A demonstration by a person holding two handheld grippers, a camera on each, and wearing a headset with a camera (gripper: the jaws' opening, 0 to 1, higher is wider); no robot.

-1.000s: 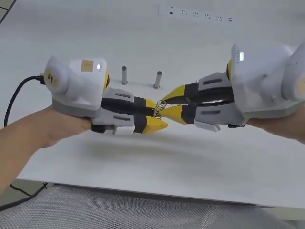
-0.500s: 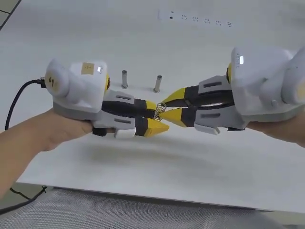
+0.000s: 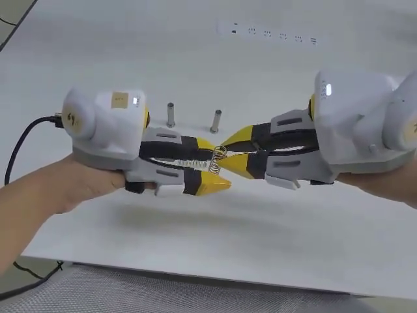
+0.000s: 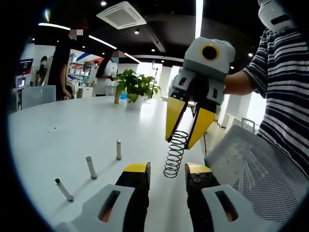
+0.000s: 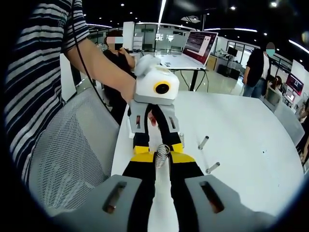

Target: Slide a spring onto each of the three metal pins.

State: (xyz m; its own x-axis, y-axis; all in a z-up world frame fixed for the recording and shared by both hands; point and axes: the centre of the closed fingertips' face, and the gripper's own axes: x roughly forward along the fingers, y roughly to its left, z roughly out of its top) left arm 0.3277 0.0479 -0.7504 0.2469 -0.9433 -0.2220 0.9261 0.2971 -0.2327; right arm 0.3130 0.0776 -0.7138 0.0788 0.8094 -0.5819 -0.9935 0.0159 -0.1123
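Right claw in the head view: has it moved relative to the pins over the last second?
No clear move. The right claw stays just in front of the right-hand pin, shut on the spring. Everything slid down together, so the camera moved.

White-and-grey housings on the left gripper (image 3: 218,173) and the right gripper (image 3: 225,149), black jaws tipped yellow. Black cable (image 3: 30,126) at the left one's rear, tan square label (image 3: 118,100) on top. Dark-and-white striped sleeve (image 4: 277,67).

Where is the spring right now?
In the head view the spring is mid-frame above the table, pinched by the right gripper, its free end between the open jaws of the left gripper, nearer the person than the metal pins.
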